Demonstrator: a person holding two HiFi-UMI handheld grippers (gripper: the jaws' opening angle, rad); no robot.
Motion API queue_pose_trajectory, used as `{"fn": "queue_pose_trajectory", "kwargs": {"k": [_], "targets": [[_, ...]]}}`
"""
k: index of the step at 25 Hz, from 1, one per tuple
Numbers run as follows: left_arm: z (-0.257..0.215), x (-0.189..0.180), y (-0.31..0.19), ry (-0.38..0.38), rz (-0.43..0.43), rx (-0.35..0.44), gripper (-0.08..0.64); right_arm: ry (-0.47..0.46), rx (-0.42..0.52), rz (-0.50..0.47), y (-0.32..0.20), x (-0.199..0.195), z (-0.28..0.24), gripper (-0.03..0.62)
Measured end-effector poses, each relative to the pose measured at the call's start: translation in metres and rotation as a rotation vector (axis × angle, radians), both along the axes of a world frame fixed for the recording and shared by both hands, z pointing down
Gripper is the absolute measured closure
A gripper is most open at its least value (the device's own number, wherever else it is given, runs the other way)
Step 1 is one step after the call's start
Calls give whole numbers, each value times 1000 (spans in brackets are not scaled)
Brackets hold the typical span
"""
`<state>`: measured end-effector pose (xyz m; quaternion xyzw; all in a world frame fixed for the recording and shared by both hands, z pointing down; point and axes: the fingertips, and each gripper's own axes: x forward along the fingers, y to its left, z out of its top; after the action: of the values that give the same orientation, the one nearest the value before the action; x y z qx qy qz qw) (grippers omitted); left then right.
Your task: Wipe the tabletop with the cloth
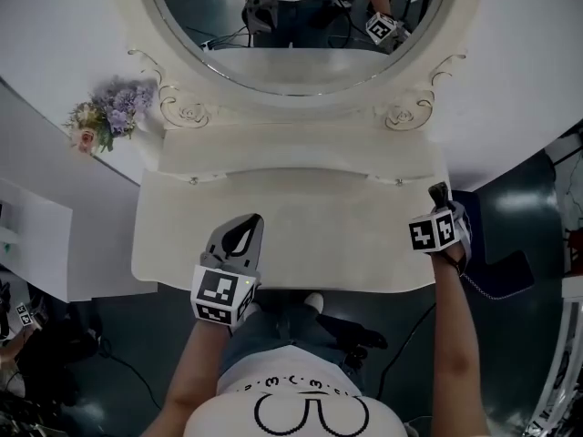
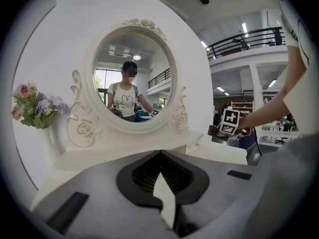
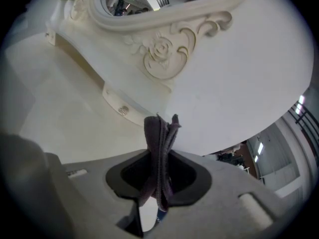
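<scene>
cloth point(image 3: 159, 138): dark purple-grey, bunched into upright folds, frayed tip sticking out past the jaws
cloth location: pinched in the right gripper point(image 1: 441, 203), over the right edge of the tabletop point(image 1: 328, 226), near the back ledge; can't tell whether it touches the surface
right claw: clamped on the cloth, folds squeezed between both jaws
left claw: left gripper point(image 1: 244, 235) has its jaws closed tip to tip, nothing held
tabletop: cream-white vanity top, curved front edge, bare
mirror point(image 1: 301, 25): large oval in a carved white frame behind the top; reflects the person and both marker cubes
carving point(image 3: 162, 54): rose-and-scroll relief at the frame's base, just beyond the cloth in the right gripper view
drawer knob point(image 3: 123, 110): small round knob on the raised back ledge, left of the cloth tip
flowers point(image 1: 109, 112): lilac and pink bunch at the vanity's left rear corner, well apart from both grippers
obstructions: raised back ledge and the mirror base close in behind the cloth
left pose: gripper low over the front-left of the top, pointing at the mirror, forearm point(image 1: 196, 362) coming up from below
right pose: forearm point(image 1: 455, 335) extended along the vanity's right side, gripper angled in toward the mirror base
</scene>
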<state>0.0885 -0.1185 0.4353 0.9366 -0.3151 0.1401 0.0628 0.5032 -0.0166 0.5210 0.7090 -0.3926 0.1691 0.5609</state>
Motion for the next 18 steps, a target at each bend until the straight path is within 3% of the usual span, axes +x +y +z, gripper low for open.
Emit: {"fn": "queue_pose_trajectory", "kwargs": {"k": [8,18], "targets": [[-12,-74,-9,49,-58,-4,563,-102,47,-107,-34,-151,-15,500],[-18,-174,-25,92,-186,15,563,-199,126,-199,-68,-297,-26,500]]}}
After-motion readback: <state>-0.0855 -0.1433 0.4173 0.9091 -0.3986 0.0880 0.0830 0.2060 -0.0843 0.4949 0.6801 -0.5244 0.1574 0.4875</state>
